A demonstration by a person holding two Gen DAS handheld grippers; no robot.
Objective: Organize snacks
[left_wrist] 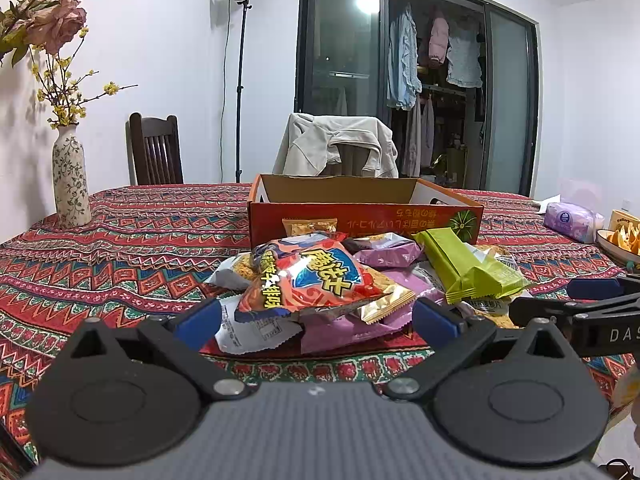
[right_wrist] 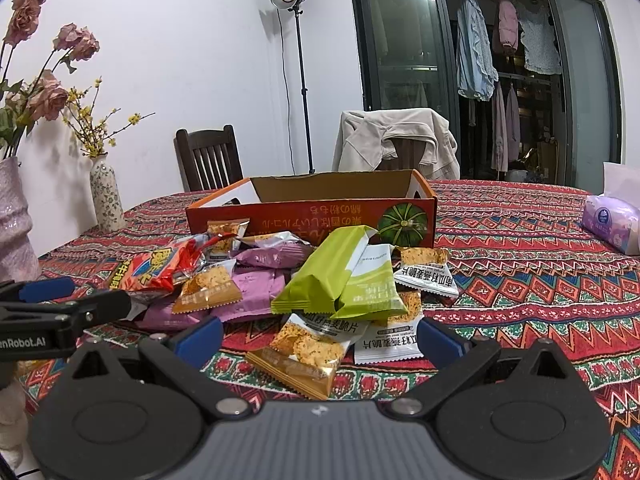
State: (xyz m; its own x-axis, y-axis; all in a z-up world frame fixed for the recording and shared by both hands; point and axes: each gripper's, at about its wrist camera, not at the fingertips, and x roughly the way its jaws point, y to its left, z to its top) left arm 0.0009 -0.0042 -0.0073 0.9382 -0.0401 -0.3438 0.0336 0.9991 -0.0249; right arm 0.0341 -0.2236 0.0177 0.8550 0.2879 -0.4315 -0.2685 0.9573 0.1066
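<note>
Left tool (left_wrist: 316, 320) spread; green packet (left_wrist: 464, 266) lengthwise toward box (left_wrist: 360, 216).

The right gripper (right_wrist: 319, 336) hangs with fingers (right_wrist: 438, 339) spread wide above a snack pile (right_wrist: 304, 292) on the patterned surface (right_wrist: 520, 280), just before an orange cardboard box (right_wrist: 312, 214).

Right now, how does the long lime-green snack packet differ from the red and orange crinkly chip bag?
The lime-green snack packet is long, narrow and plain in colour; the red and orange chip bag is wider, puffier and printed with large yellow characters. The green packet lies on the pile's right side, the chip bag on its left. Both rest on other snacks before the orange cardboard box.
</note>
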